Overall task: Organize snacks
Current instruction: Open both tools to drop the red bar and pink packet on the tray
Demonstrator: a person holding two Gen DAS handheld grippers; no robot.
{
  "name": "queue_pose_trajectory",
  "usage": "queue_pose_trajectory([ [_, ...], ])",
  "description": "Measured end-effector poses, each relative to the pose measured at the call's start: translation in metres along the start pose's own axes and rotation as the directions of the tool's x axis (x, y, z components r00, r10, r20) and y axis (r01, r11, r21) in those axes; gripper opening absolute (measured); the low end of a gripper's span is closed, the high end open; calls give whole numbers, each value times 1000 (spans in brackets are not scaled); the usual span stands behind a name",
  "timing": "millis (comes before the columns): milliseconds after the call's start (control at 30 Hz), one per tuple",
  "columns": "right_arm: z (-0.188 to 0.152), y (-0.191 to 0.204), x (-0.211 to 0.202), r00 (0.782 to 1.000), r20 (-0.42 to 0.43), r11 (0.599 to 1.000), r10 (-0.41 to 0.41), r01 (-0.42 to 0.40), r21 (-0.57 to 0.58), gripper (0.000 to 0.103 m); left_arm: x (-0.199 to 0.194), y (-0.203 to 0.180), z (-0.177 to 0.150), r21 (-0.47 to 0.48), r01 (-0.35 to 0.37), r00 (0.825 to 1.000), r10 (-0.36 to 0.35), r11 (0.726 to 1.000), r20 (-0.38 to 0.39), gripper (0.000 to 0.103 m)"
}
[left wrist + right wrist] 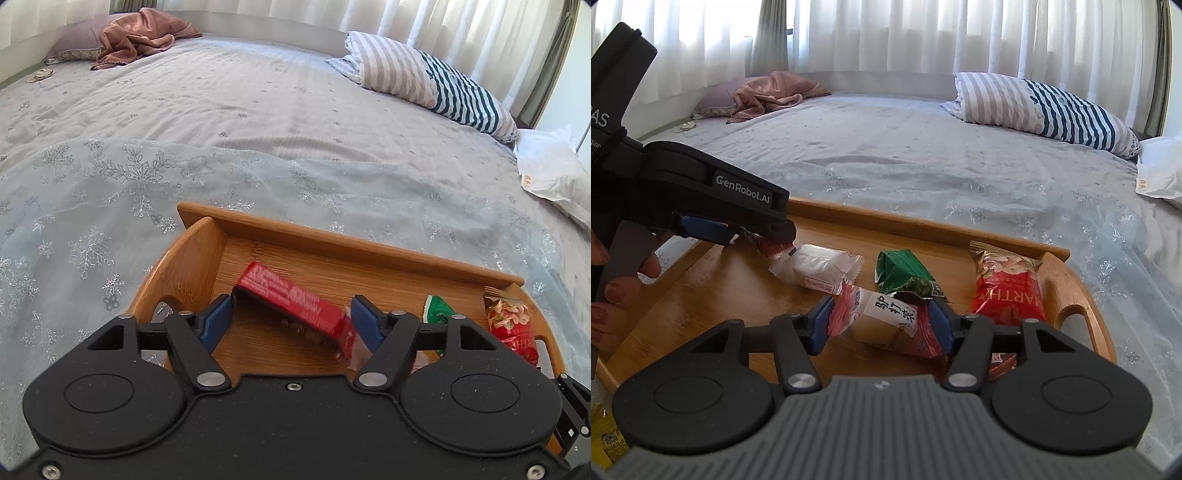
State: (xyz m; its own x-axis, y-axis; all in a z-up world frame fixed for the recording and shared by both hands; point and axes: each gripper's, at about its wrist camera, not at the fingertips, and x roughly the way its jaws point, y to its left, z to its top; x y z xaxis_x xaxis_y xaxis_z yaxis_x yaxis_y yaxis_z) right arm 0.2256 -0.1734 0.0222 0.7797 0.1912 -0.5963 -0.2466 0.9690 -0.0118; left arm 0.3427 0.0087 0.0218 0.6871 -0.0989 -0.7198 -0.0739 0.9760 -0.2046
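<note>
A wooden tray (332, 238) (886, 218) lies on the bed. My left gripper (291, 317) is wide open around a red snack bar (295, 302) that hangs tilted over the tray floor, touching both pads; in the right wrist view that gripper (746, 232) hovers over the tray's left side. My right gripper (882, 323) is closed around a pink-and-white snack packet (886, 321) resting on the tray. A white packet (816, 267), a green packet (905, 273) (437, 312) and a red nut bag (1006, 288) (511, 321) lie in the tray.
The tray sits on a snowflake-patterned cover (110, 206) over a grey bed. A striped pillow (432, 77) and white bag (550, 173) lie to the right. A pink blanket (144, 35) lies far left. A yellow packet (605, 439) shows at the lower left.
</note>
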Motion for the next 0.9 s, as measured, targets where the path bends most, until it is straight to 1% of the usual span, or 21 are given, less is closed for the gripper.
queue_pose_trajectory([
  [33, 0, -1, -1, 1000, 1, 1000, 3, -3, 6, 70, -2, 0, -1, 5, -2, 1000, 2, 1000, 2, 83],
  [67, -1, -1, -2, 1000, 4, 1000, 5, -5, 10, 73, -5, 0, -1, 10, -1, 1000, 1, 1000, 7, 85],
  [233, -4, -6, -12, 1000, 14, 999, 21, -21, 35, 76, -22, 2, -7, 27, 4, 1000, -4, 1000, 12, 91],
  [400, -6, -9, -27, 999, 35, 998, 32, -34, 51, 80, -47, 5, -22, 60, 7, 1000, -8, 998, 21, 92],
  [567, -14, -13, -49, 997, 60, 996, 49, -53, 66, 86, -77, 8, -41, 80, 33, 999, -36, 996, 38, 94],
  [800, -32, -20, -83, 993, 95, 991, 72, -83, 109, 91, -124, 10, -73, 102, 62, 994, -71, 993, 85, 98],
  [900, -43, -22, -97, 991, 111, 990, 70, -83, 116, 95, -142, 10, -88, 114, 74, 991, -87, 991, 106, 99],
])
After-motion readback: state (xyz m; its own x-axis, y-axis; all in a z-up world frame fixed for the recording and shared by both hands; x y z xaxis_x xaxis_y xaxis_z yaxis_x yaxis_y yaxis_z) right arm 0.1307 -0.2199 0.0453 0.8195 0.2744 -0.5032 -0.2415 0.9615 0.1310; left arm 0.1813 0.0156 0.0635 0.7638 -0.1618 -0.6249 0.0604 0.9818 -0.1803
